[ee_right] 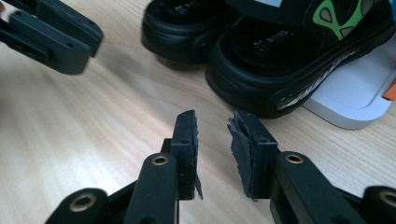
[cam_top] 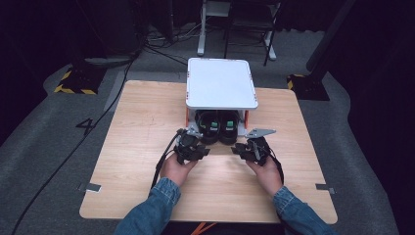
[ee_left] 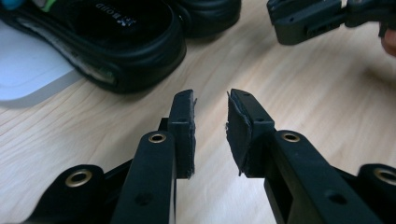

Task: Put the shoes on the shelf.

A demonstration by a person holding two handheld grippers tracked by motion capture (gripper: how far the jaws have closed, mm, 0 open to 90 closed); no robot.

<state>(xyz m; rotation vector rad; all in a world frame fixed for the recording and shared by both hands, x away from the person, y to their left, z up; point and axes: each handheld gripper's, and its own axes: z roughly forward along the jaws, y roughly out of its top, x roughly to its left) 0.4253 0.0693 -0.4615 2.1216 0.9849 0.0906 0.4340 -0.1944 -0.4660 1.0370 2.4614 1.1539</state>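
From above, two black sandals [cam_top: 219, 126] sat mid-frame under a white shelf [cam_top: 221, 83], while close views revealed the left gripper [ee_left: 211, 122] and right gripper [ee_right: 214, 140] empty, jaws apart, above the table [cam_top: 137, 122].

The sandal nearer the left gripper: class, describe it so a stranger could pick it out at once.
On the wooden table stands a white two-level rack. Two black sandals sit side by side on its lower shelf, heels toward the person. The sandal meant is the left one of the pair, just beyond the left gripper.
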